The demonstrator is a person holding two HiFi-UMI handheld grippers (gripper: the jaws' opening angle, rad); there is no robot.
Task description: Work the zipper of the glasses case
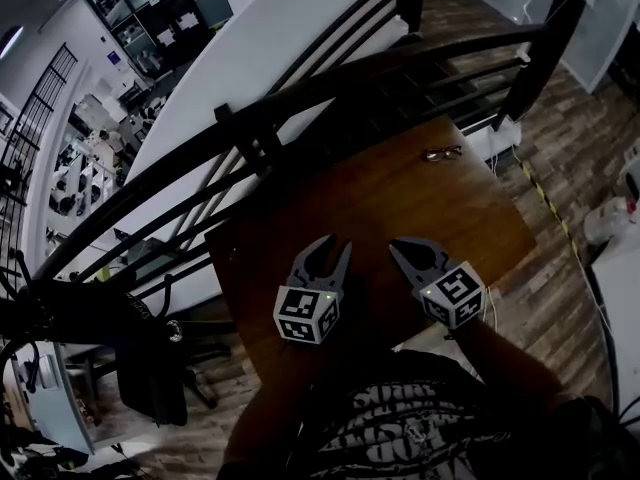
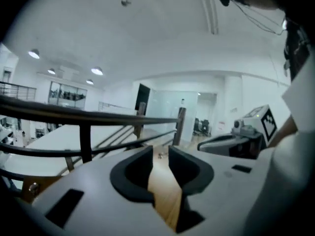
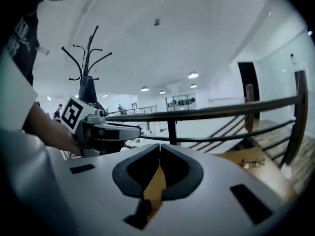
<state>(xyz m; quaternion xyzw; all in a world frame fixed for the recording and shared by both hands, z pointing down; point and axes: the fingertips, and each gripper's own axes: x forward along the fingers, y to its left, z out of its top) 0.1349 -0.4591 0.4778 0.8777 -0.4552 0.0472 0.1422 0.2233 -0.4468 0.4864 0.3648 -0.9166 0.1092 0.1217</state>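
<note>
Left tongs [image 1: 337, 245] narrow: slim gap between dark curved jaws, nothing in it. Right tongs [image 1: 394, 246] closed tip to tip, empty. Both above the near end of the brown wood-grain table [image 1: 400, 198]. Thin-framed glasses [image 1: 442, 153] well ahead of the right tongs, at the far edge. No view shows the case.

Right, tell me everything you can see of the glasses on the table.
The glasses are a pair with a thin frame and two rounded lenses, lying on the brown wooden table near its far right corner. Only the tabletop touches them; the left gripper and right gripper are well short of them, toward the near edge. Frame material and whether the arms are folded are too small to tell.
</note>
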